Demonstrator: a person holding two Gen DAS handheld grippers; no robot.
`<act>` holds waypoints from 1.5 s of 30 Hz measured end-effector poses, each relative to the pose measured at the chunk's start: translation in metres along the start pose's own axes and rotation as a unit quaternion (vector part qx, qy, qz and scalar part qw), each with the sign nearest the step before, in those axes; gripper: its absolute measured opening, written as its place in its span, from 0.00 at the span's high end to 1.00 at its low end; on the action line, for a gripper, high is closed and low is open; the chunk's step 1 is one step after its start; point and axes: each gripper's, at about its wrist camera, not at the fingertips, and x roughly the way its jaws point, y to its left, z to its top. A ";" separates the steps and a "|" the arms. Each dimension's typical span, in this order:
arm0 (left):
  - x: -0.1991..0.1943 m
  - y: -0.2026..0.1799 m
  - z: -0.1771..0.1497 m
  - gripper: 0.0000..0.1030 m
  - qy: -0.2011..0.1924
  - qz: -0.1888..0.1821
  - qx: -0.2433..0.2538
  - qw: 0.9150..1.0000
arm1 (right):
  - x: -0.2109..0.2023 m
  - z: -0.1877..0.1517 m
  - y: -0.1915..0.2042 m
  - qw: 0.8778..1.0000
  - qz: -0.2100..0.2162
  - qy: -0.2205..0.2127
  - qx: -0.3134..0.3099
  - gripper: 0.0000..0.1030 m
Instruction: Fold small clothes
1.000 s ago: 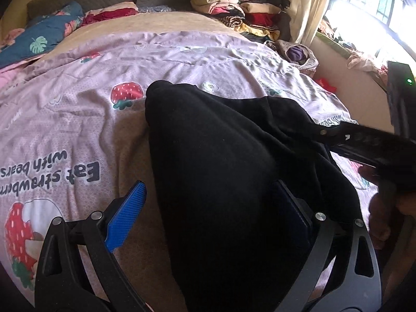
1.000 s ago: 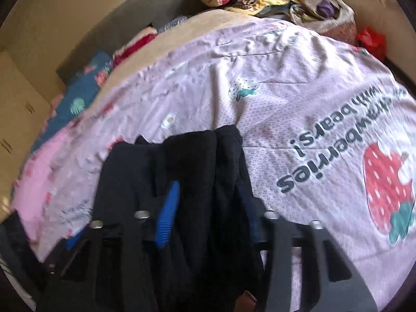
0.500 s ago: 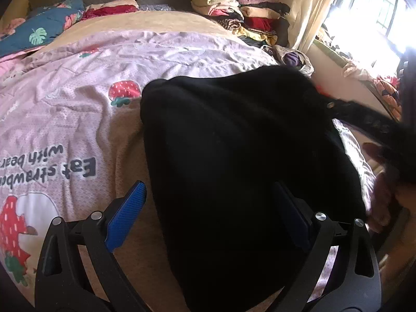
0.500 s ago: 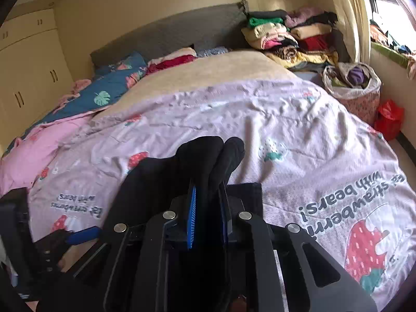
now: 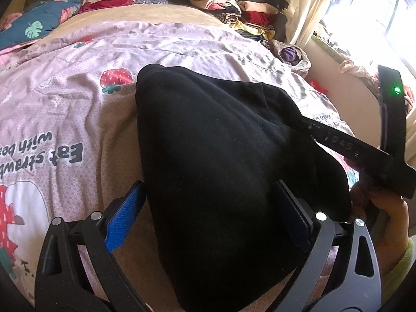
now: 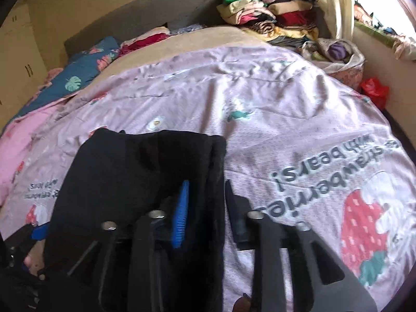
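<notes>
Plain black knit garment [image 5: 221, 161]: no print, dark all over. Pale lilac-pink quilted bed cover [image 5: 78, 109]: red strawberries with green leaves, dark grey lettering, white patches. Left tool [image 5: 208, 213]: black frame, bright blue textured pads [image 5: 124, 221]. Right tool [image 6: 205, 210]: black frame, blue pad. Navy pillow [image 6: 83, 75]: teal leaves, pink flowers. Folded clothes pile [image 6: 270, 13]: green, cream, red, black, yellow. Headboard [image 6: 145, 18]: grey. Bag [image 6: 374, 91]: red.

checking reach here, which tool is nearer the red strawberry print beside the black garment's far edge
Left. The left tool straddles the black garment just below that strawberry print; the right tool, jaws opening, sits at the garment's opposite edge.
</notes>
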 end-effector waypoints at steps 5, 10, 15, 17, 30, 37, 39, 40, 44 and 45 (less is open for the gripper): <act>-0.006 0.001 -0.001 0.12 0.000 0.001 0.001 1.000 | -0.030 -0.008 -0.006 1.000 0.021 -0.015 0.014 0.53; -0.013 -0.001 -0.004 0.12 0.000 0.002 0.003 1.000 | -0.062 -0.024 -0.006 0.996 0.075 -0.019 0.037 0.53; -0.022 0.001 -0.007 0.12 -0.002 0.004 0.002 1.000 | -0.077 -0.042 0.008 0.993 0.109 -0.002 0.033 0.53; -0.025 0.004 -0.008 0.12 -0.003 0.006 0.000 1.000 | -0.077 -0.054 0.011 0.993 0.113 0.012 0.033 0.53; -0.027 0.004 -0.018 0.12 0.010 -0.015 -0.016 1.000 | -0.072 -0.081 -0.009 0.991 0.105 0.028 0.080 0.94; -0.028 0.001 -0.023 0.12 0.014 -0.014 -0.014 1.000 | -0.073 -0.088 -0.007 0.995 0.075 0.024 0.067 0.86; -0.030 0.000 -0.024 0.12 0.014 -0.013 -0.013 1.000 | -0.077 -0.091 -0.005 0.996 0.066 0.017 0.058 0.84; -0.031 0.000 -0.024 0.12 0.014 -0.014 -0.012 1.000 | -0.080 -0.091 -0.003 0.997 0.060 0.011 0.052 0.83; -0.038 0.000 -0.024 0.12 0.010 -0.013 -0.011 1.000 | -0.088 -0.098 0.001 0.999 0.032 -0.001 0.034 0.77; -0.040 0.000 -0.024 0.12 0.009 -0.014 -0.011 1.000 | -0.091 -0.100 0.002 0.999 0.022 -0.003 0.032 0.72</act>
